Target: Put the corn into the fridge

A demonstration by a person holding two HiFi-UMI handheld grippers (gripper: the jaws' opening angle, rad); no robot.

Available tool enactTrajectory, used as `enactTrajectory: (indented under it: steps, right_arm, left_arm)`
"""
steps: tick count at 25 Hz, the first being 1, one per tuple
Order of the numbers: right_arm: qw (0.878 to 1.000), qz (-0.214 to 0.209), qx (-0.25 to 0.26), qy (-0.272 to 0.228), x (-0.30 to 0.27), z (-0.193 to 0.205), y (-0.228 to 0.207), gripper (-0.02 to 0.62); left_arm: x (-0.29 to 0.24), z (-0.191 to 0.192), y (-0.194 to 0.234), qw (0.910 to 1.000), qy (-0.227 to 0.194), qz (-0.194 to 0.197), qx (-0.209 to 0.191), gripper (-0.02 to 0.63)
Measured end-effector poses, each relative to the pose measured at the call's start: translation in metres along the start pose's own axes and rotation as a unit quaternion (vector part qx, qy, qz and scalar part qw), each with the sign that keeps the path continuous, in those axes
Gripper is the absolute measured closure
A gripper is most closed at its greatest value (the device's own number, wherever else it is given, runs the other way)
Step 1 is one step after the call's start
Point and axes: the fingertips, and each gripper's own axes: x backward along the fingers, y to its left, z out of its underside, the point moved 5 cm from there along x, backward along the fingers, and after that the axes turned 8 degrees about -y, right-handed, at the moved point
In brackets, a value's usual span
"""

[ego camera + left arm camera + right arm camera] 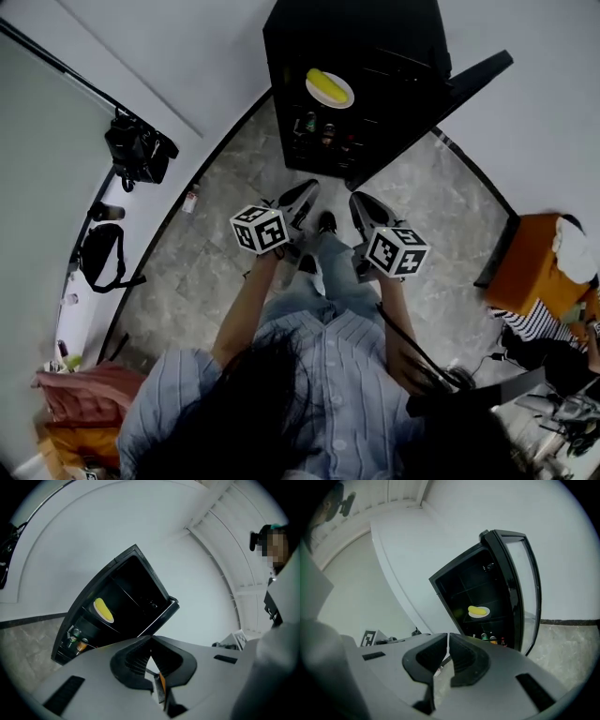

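We hold the left gripper [151,641] and right gripper [448,637] closed, empty. The corn [323,86] lies on a plate [345,95] — inside the open fridge [375,28].

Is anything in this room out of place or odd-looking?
Only the fridge door, which stands wide open. Inside, the corn lies neatly on its plate. Nothing looks spilled, tipped or damaged.

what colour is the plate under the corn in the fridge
White plate; it shows best in the head view.
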Motion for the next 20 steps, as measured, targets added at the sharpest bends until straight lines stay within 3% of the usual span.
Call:
enactTrajectory:
  steps: [12, 20]
  right_arm:
    - [0.997, -0.053, 0.038, 0.031, 0.011, 0.001, 0.028, 0.571]
    - [0.993, -0.090, 0.055, 0.052, 0.042, -0.010, 0.024, 0.571]
  left_arm:
    - [0.075, 0.018, -0.027, 0.9951, 0.028, -0.048, -0.082, 0.598]
    - [0.078, 0.008, -0.059, 0.9907, -0.035, -0.091, -0.095, 0.598]
